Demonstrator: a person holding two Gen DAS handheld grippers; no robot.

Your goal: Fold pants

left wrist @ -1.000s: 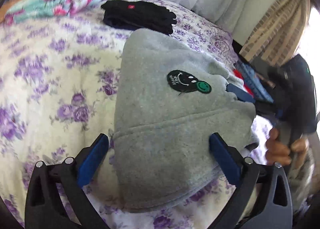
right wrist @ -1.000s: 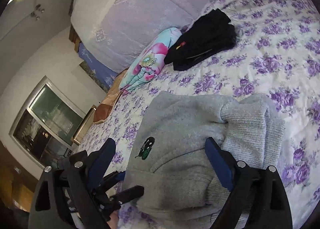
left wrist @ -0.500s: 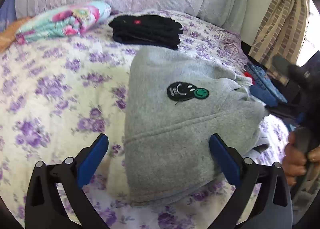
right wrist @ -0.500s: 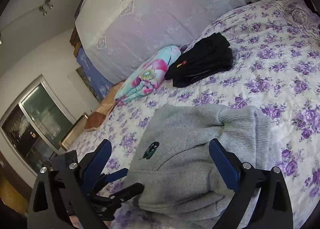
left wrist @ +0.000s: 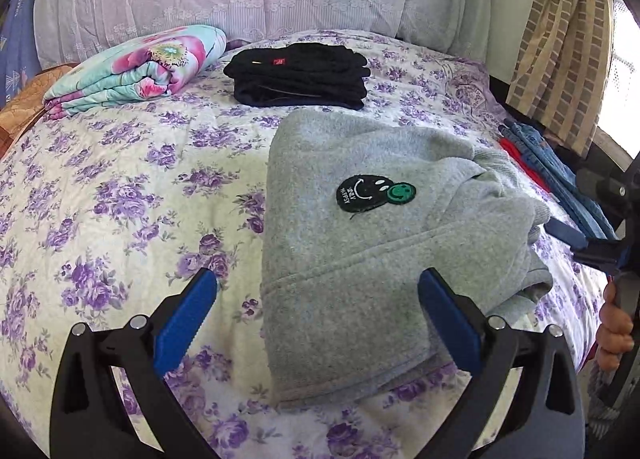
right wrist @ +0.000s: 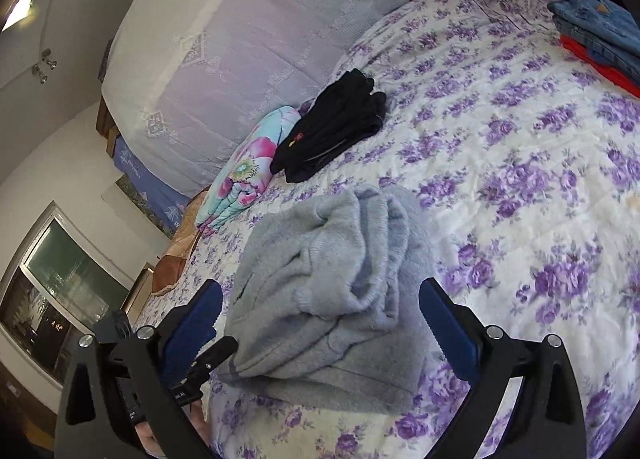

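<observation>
On the purple-flowered bed (left wrist: 120,195), the folded grey fleece pants (left wrist: 360,243) lie just ahead of both grippers. Your left gripper (left wrist: 316,315) straddles their near corner, released; your right gripper (right wrist: 320,319), jaws just spread, faces the bunched end, nothing clamped.

Bed (left wrist: 120,187) with purple-flowered cover, folded grey pants (left wrist: 360,243) near its front, black folded clothes (left wrist: 300,75) behind, floral bundle (left wrist: 136,67) beside them, jeans stack (right wrist: 600,35) at the edge.
</observation>
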